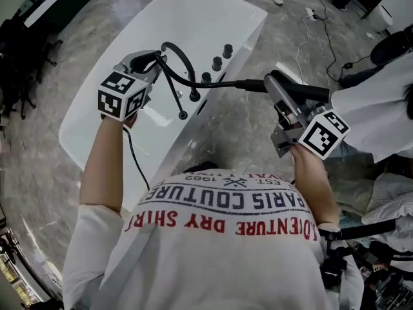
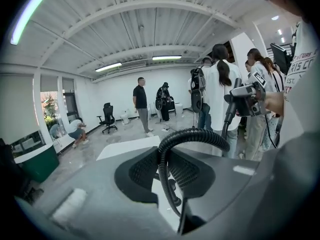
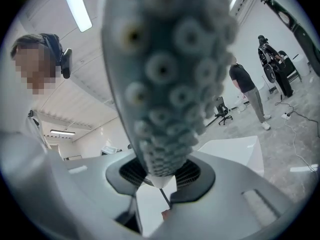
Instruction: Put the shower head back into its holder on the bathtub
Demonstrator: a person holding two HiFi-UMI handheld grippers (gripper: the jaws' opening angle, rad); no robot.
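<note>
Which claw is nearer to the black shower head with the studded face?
Right. The right claw is clamped on the black shower head itself. The left claw grips the black ribbed hose over the white bathtub, apart from the head.

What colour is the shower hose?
Black, with fine ribs. The hose shows best in the left gripper view.

The bathtub [image 1: 200, 18] is glossy white on a grey marbled floor [image 1: 39, 173]; above its rim, the hose [image 1: 226, 83] and shower head [image 1: 303, 91] are black, nozzles [image 3: 165, 69] grey.
</note>
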